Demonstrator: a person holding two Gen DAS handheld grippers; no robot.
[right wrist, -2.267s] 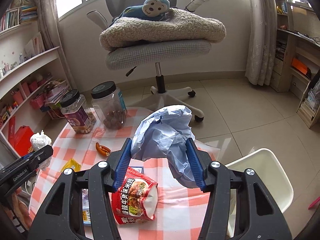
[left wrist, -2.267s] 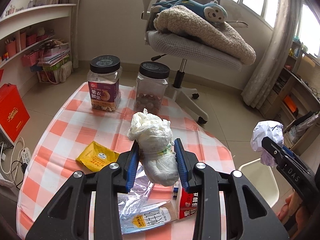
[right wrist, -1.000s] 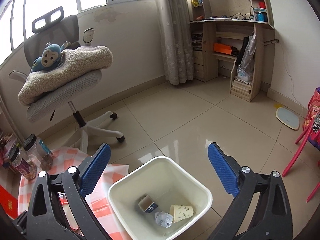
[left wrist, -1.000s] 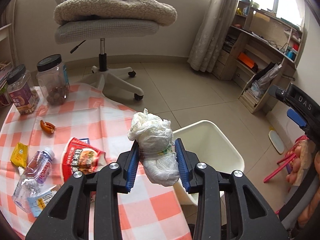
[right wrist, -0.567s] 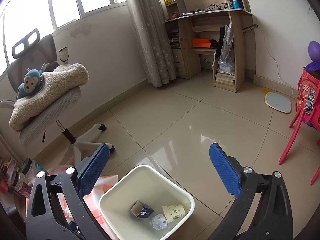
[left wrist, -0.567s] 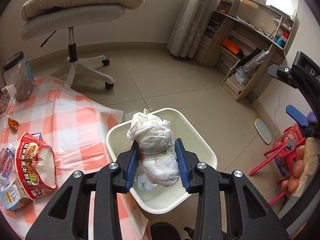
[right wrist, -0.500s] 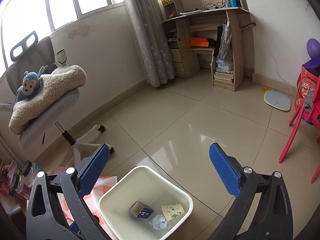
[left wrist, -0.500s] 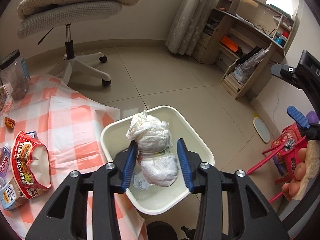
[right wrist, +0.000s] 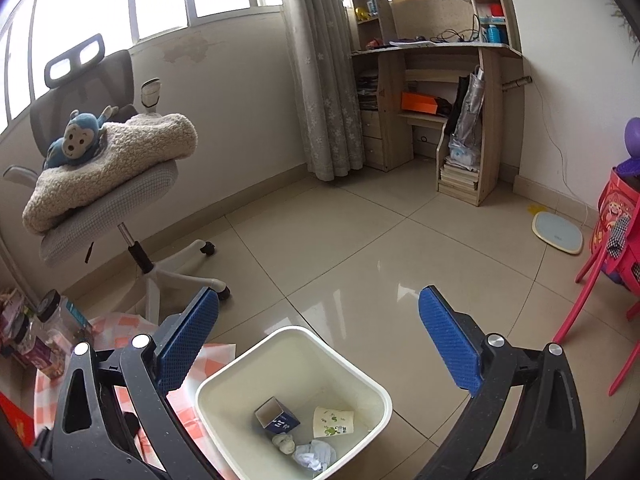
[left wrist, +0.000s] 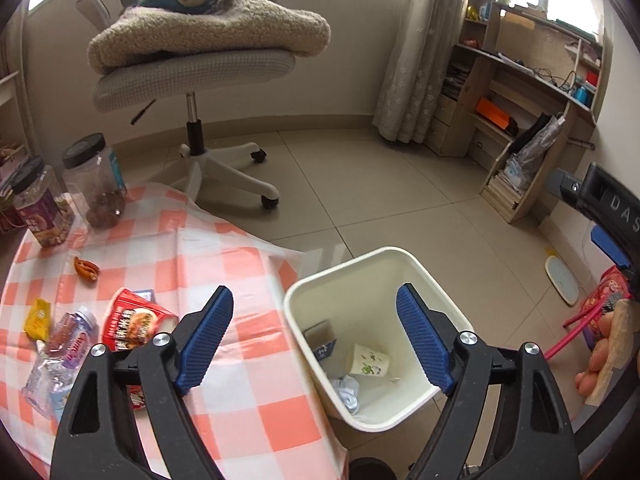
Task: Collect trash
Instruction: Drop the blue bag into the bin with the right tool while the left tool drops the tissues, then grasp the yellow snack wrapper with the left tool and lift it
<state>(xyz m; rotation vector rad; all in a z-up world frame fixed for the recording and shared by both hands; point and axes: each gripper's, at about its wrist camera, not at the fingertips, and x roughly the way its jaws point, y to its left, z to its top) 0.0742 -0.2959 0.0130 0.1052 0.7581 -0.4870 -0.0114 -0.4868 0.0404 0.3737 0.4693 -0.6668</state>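
From the left wrist view my left tongs (left wrist: 310,340) are spreading apart with nothing between the blue pads, hanging over the gap between the table (left wrist: 248,280) and the white bin (left wrist: 416,258) that stands on the floor just beside it; inside the bin lie a paper cup (left wrist: 367,361), a small dark carton (left wrist: 322,338) and crumpled white wads (left wrist: 347,390); the trash left on the checked cloth is a red snack bag (left wrist: 130,324), a crushed water bottle (left wrist: 60,354), a yellow sachet (left wrist: 37,319) and an orange scrap (left wrist: 86,268); I judge all of it light; the bag is soft and slick, so I would pinch its crumpled middle; the bottle is springy and may squirt out, so across its flattened waist; the two jars (left wrist: 96,184) look like keepers, heavy and rigid. From the right wrist view my right tongs (right wrist: 320,344) stand wide and empty above the same bin (right wrist: 372,388), whose cup (right wrist: 334,422) and carton (right wrist: 277,418) lie loose at the bottom beside the wads (right wrist: 314,454).
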